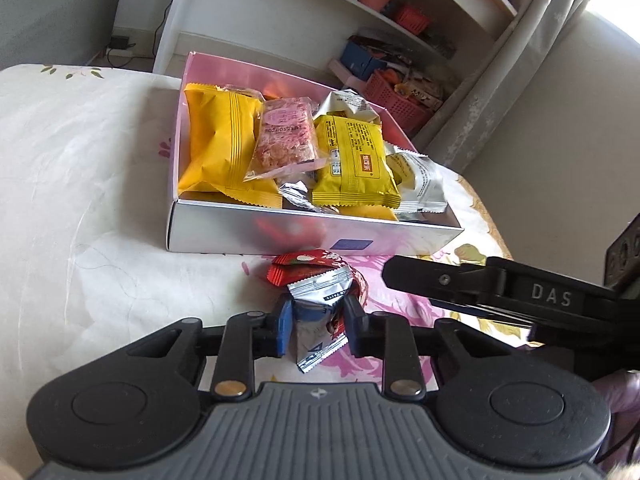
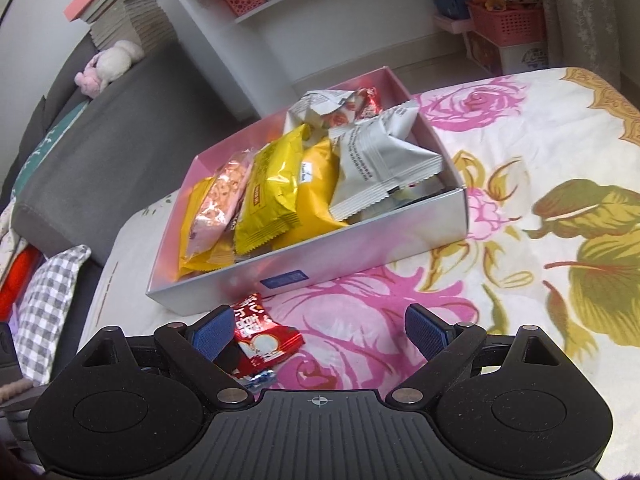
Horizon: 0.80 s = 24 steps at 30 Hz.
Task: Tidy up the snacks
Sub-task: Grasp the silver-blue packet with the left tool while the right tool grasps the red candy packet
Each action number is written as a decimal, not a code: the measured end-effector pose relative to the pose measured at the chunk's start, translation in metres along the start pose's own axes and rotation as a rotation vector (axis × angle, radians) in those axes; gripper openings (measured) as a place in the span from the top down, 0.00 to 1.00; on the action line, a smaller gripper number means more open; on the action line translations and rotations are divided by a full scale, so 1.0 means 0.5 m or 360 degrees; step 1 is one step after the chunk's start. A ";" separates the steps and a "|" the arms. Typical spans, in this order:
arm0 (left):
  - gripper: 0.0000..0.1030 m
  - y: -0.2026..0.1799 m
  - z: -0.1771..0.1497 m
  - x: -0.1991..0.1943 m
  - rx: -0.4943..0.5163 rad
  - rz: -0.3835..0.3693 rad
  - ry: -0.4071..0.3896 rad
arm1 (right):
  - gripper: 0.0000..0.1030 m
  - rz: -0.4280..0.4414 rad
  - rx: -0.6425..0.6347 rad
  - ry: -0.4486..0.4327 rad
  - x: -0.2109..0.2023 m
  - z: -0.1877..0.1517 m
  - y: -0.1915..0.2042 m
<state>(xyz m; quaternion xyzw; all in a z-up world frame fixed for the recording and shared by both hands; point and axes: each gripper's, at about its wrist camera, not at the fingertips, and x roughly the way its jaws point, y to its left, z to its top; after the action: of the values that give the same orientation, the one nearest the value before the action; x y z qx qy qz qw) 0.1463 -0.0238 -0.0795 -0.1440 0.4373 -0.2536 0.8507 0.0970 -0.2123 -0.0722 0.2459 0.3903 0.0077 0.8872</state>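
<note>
A silver box with pink inside (image 1: 224, 228) (image 2: 360, 248) stands on the flowered bedspread and holds several snack packets: yellow ones (image 1: 220, 140) (image 2: 276, 184), a clear pink one (image 1: 282, 136) and silver-white ones (image 2: 380, 160). My left gripper (image 1: 318, 330) is shut on a red and silver snack packet (image 1: 316, 284), just in front of the box's near wall. That packet also shows in the right wrist view (image 2: 260, 340). My right gripper (image 2: 320, 332) is open and empty over the bedspread, right of the packet; its finger (image 1: 440, 280) reaches in from the right.
The flowered bedspread (image 2: 520, 200) stretches right of the box. A white shelf unit (image 1: 360, 8) with pink baskets stands behind. A grey sofa (image 2: 100, 128) with a book stack and a plush toy lies to the left, with a checked cushion (image 2: 48, 304).
</note>
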 end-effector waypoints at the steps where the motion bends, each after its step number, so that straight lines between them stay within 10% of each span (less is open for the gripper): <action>1: 0.81 0.003 0.001 -0.001 -0.0008 0.0001 0.0003 | 0.10 0.0014 0.0002 -0.0001 0.003 0.000 0.002; 15: 0.82 0.049 0.020 -0.048 0.0034 0.0170 0.0073 | 0.48 0.0130 -0.0119 0.0040 0.040 -0.014 0.045; 24: 0.81 0.080 0.037 -0.068 0.0045 0.0251 0.0098 | 0.50 0.0201 -0.0206 0.0101 0.042 -0.027 0.076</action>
<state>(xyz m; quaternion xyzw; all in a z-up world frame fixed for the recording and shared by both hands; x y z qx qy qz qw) 0.1570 0.0289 -0.0649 -0.0893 0.4695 -0.1960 0.8562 0.1090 -0.1689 -0.0774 0.2118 0.4007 0.0965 0.8861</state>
